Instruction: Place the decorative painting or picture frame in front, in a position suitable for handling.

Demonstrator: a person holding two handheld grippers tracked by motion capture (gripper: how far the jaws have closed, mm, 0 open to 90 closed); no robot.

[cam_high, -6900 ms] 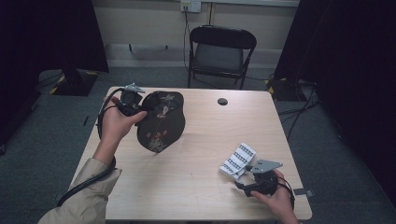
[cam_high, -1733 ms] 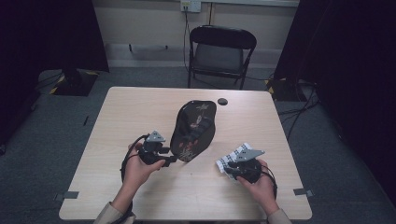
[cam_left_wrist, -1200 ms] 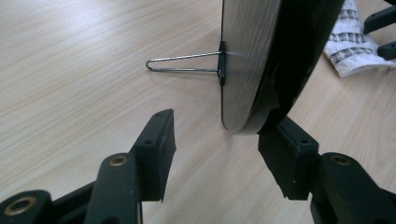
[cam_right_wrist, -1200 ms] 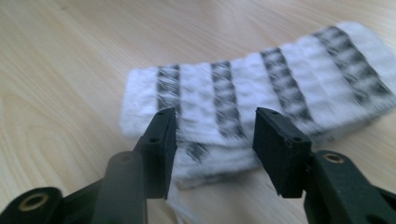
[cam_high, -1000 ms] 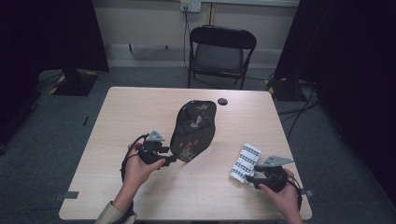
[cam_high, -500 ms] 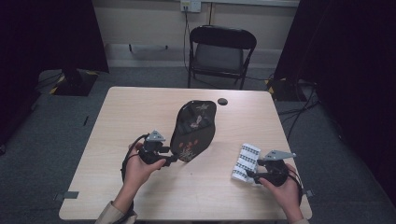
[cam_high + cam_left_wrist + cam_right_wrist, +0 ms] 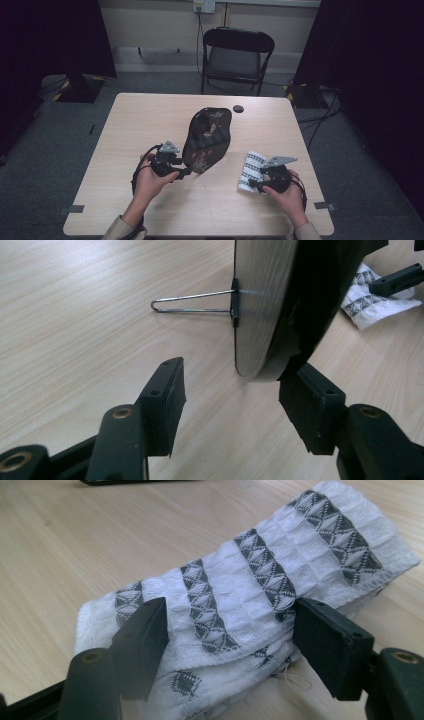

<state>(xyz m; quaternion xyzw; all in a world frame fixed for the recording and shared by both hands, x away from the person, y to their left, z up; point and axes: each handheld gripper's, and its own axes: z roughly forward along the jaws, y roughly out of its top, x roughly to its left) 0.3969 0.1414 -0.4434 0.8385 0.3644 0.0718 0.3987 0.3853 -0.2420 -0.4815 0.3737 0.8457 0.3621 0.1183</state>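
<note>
A dark oval stand mirror (image 7: 210, 137) with a flower pattern stands tilted in the middle of the table (image 7: 150, 120), propped on a wire leg (image 7: 190, 302). My left gripper (image 7: 182, 172) is open at the mirror's lower edge (image 7: 260, 340). That edge sits just ahead of the jaws, close to the right one (image 7: 237, 390). A folded white cloth (image 7: 250, 167) with grey patterned stripes lies at the front right. My right gripper (image 7: 252, 182) is open, one jaw on each side of the cloth (image 7: 260, 585), the pads (image 7: 145, 630) not pressing it.
A small black round thing (image 7: 238, 108) lies near the table's far edge. A black folding chair (image 7: 235, 55) stands behind the table. Bare tabletop stretches to the left and along the front. Dark curtains hang on both sides.
The mirror went from the far left to the table's middle and now stands there. Over the last second my right gripper slid left onto the cloth. The left gripper stayed still.
</note>
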